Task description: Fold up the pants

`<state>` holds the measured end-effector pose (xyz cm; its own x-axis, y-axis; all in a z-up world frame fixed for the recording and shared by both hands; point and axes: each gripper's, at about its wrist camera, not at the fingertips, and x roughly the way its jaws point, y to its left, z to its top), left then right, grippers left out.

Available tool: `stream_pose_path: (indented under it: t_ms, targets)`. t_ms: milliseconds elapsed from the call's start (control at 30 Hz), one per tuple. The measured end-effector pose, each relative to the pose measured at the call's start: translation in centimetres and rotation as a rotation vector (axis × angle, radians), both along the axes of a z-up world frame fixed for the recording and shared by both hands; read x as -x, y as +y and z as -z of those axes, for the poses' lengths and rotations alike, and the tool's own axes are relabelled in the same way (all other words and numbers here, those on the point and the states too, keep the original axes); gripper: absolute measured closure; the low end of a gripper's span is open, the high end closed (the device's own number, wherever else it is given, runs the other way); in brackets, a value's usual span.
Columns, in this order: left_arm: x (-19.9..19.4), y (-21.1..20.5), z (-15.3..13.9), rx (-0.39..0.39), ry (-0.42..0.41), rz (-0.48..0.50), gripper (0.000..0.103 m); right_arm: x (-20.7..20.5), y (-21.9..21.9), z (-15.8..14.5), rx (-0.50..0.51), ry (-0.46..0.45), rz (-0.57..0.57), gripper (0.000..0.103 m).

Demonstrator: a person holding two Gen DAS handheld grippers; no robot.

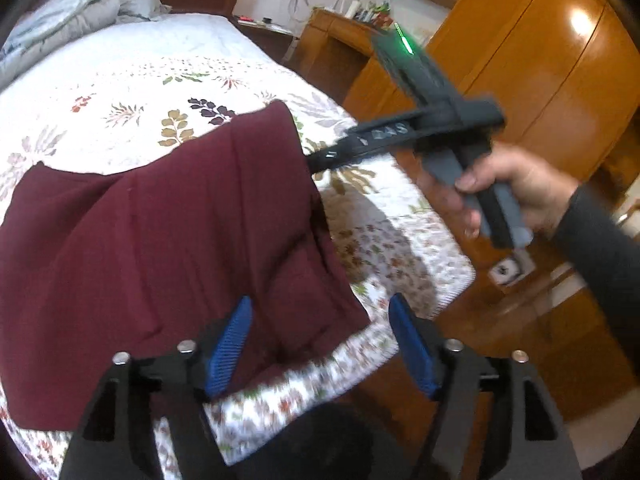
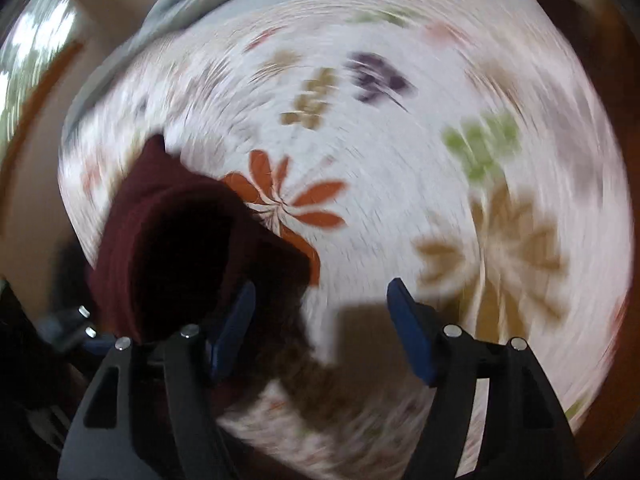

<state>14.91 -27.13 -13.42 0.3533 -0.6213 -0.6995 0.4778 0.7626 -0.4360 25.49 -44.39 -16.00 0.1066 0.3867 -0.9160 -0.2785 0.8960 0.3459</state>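
The dark maroon knit pants [image 1: 160, 232] lay folded into a rough rectangle on the white quilted bedspread printed with coloured leaves [image 1: 160, 80], filling the left and centre of the left wrist view. Their near edge ran close along the bed's lower rim, and their right edge slanted down toward the bottom centre of the frame. The left gripper [image 1: 320, 344] hovered at the bottom centre with its jaws released and nothing between them; its left blue ribbed finger [image 1: 230, 344] overlapped the pants' lower right corner. The right gripper [image 1: 316, 162], held by the right hand [image 1: 508, 188] at the right of the frame, reached to the pants' upper right edge. In the blurred right wrist view its jaws stood wide apart [image 2: 320, 328], empty, the pants [image 2: 172, 240] at lower left. Bare bedspread stretched across the upper left, up to the crumpled grey duvet [image 1: 60, 24]. Orange wooden wardrobes [image 1: 540, 60] lined the right.
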Motion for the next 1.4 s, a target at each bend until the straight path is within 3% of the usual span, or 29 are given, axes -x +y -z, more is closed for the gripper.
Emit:
stream_pose_path:
  t_ms: [67,200,267,333,467,567,633,667,700,733,767,867,967,1000,1100,1133,1200,1267,1400]
  targets:
    - [0.4,2.4,-0.9,0.044,0.02,-0.005,0.024,1.5,-2.5,0.2,-0.144,0.035,0.127,0.016]
    - [0.3,9.3,-2.7,0.147,0.018,-0.053,0.019,5.8,-5.7,2.0,-0.564,0.09,0.363,0.006]
    - [-1.1,13.3,-2.9,0.19,0.009,-0.124,0.018,6.9,-5.1,2.7,-0.653,0.084,0.391,0.003]
    - [-3.0,16.5,-2.5,0.207,0.023,-0.21,0.018,7.5,-3.2,3.8,-0.653,0.092,0.372,0.003]
    - [-7.8,21.6,-0.1,0.319,0.12,-0.314,0.018,7.5,-0.1,6.0,-0.678,0.171,0.362,0.003]
    - [-10.6,23.4,2.2,0.406,0.228,-0.336,0.018,7.0,1.7,4.6,-0.674,0.132,0.309,0.003]
    - [-11.2,23.7,3.2,0.432,0.252,-0.351,0.018,6.5,2.9,3.9,-0.618,0.133,0.28,0.003]
    - [-11.5,23.7,3.7,0.448,0.263,-0.352,0.018,6.2,3.3,3.8,-0.606,0.131,0.271,0.012]
    - [-11.6,23.9,4.3,0.469,0.275,-0.361,0.018,6.1,3.9,3.5,-0.588,0.113,0.254,0.032]
    - [-11.6,24.2,4.9,0.488,0.28,-0.375,0.018,5.5,5.0,3.3,-0.548,0.105,0.227,0.073]
    - [-11.6,24.7,5.3,0.508,0.286,-0.389,0.018,5.0,5.7,3.2,-0.522,0.112,0.213,0.08]
    - [-11.6,26.2,6.9,0.585,0.307,-0.446,0.018,3.9,9.3,-0.9,-0.463,0.002,0.127,0.083]
    - [-11.4,26.9,7.5,0.636,0.307,-0.479,0.018,5.8,10.9,-4.5,-0.427,-0.141,0.019,0.084]
    - [-11.3,27.1,7.6,0.642,0.304,-0.48,0.018,6.5,9.9,-3.7,-0.4,-0.143,0.04,0.084]
    - [-11.5,27.0,7.8,0.641,0.305,-0.477,0.018,8.0,4.4,3.7,-0.336,0.03,0.261,0.08]
    - [-11.7,26.9,7.7,0.641,0.303,-0.476,0.018,8.6,3.3,5.2,-0.348,0.042,0.298,0.081]
    - [-11.8,26.6,6.9,0.646,0.286,-0.458,0.019,9.3,2.8,5.1,-0.415,0.021,0.323,0.076]
    - [-12.2,26.3,5.8,0.655,0.262,-0.43,0.019,9.5,3.0,4.2,-0.419,-0.001,0.312,0.062]
    - [-13.0,25.8,3.2,0.694,0.206,-0.367,0.018,8.4,1.6,3.0,-0.412,0.011,0.339,0.06]
